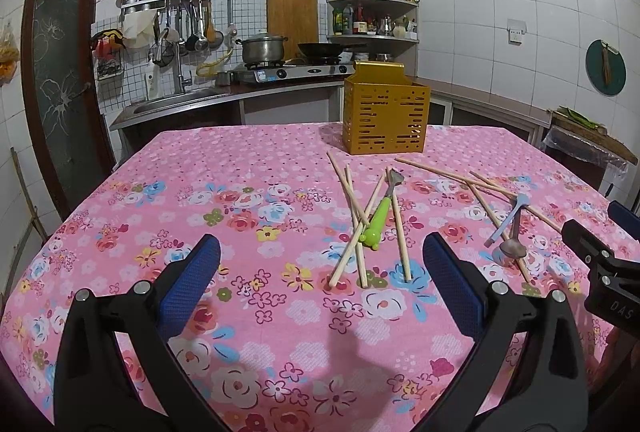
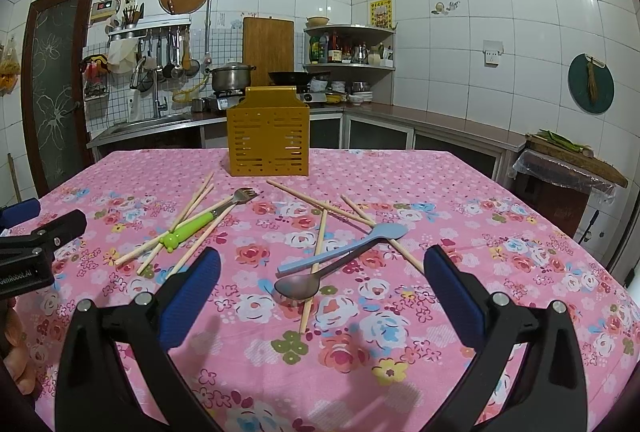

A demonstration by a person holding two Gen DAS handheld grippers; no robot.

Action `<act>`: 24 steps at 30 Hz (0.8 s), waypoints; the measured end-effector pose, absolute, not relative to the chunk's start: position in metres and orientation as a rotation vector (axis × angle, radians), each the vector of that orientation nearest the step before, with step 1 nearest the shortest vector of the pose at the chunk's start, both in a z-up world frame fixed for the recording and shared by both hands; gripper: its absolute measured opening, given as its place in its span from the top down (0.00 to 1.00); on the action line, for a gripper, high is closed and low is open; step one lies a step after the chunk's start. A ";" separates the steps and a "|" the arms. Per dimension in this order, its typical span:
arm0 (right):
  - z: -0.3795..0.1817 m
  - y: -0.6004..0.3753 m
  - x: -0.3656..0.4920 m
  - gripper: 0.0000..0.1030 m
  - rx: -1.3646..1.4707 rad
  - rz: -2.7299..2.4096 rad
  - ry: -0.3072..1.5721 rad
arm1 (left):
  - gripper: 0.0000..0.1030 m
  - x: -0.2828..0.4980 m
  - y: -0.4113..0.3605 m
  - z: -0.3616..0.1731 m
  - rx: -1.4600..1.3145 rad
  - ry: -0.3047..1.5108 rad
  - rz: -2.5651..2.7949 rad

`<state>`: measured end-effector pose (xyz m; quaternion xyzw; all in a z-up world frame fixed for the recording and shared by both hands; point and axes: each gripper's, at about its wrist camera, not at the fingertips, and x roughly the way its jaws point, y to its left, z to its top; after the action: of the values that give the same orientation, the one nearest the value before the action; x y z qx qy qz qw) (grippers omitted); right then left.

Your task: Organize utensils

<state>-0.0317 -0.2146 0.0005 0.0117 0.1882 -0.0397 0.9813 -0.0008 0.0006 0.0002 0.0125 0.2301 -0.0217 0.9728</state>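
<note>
A yellow slotted utensil holder (image 1: 386, 112) (image 2: 268, 136) stands upright at the far side of the pink floral table. Wooden chopsticks (image 1: 352, 228) (image 2: 320, 208) lie scattered in front of it. A green-handled fork (image 1: 378, 214) (image 2: 200, 222) rests across one chopstick pile. A blue spoon (image 2: 344, 246) (image 1: 506, 222) and a metal spoon (image 2: 298, 286) (image 1: 514, 248) lie crossed in the other pile. My left gripper (image 1: 320, 272) is open, just short of the fork pile. My right gripper (image 2: 322, 272) is open, with the two spoons just ahead between its fingers.
The pink floral tablecloth (image 1: 248, 168) covers the whole table. Behind it runs a kitchen counter with a sink (image 1: 176, 102), a stove with a pot (image 1: 262, 48) and a wok, and a corner shelf of bottles (image 1: 372, 18). A small covered side table (image 2: 568, 168) stands at the right.
</note>
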 end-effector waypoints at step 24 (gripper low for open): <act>0.002 -0.216 -0.035 0.04 0.024 -0.082 0.373 | 0.05 -0.001 -0.001 0.001 0.028 0.458 -0.042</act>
<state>-0.0346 -0.2164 0.0025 0.0119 0.1852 -0.0406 0.9818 -0.0013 -0.0005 0.0015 0.0136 0.2270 -0.0207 0.9736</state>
